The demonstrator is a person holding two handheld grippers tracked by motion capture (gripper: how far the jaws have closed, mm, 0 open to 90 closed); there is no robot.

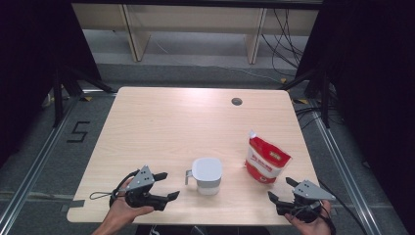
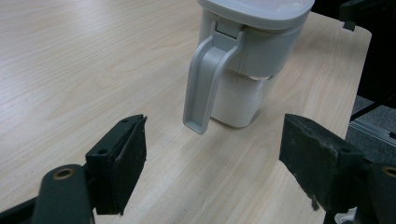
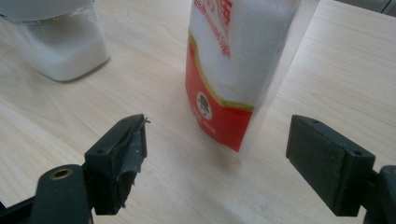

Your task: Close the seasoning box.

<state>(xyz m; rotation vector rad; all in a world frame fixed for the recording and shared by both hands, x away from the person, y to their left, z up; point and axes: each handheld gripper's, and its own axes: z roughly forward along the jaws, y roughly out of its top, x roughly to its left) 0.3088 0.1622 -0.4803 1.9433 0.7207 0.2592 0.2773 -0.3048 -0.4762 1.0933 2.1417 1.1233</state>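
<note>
While both grippers, left [image 1: 163, 186] and right [image 1: 280, 188], are hovering spread and empty at the surface's [image 1: 161, 122] near edge, the left is facing the lidded sugar canister's [image 1: 207, 176] handle [image 2: 205, 81] and should be closing squarely on it, the right on the upright sugar bag [image 1: 265, 160] beside it.

Bright, even overhead light, soft shadows, dark surroundings, slightly blurred close-ups.

"5" taped on floor [image 1: 78, 132], bag [image 3: 233, 70] print illegible

Grey-lidded jug [image 1: 207, 175]; red-and-white bag [image 1: 265, 160]; pale wood table [image 1: 161, 127]
</note>
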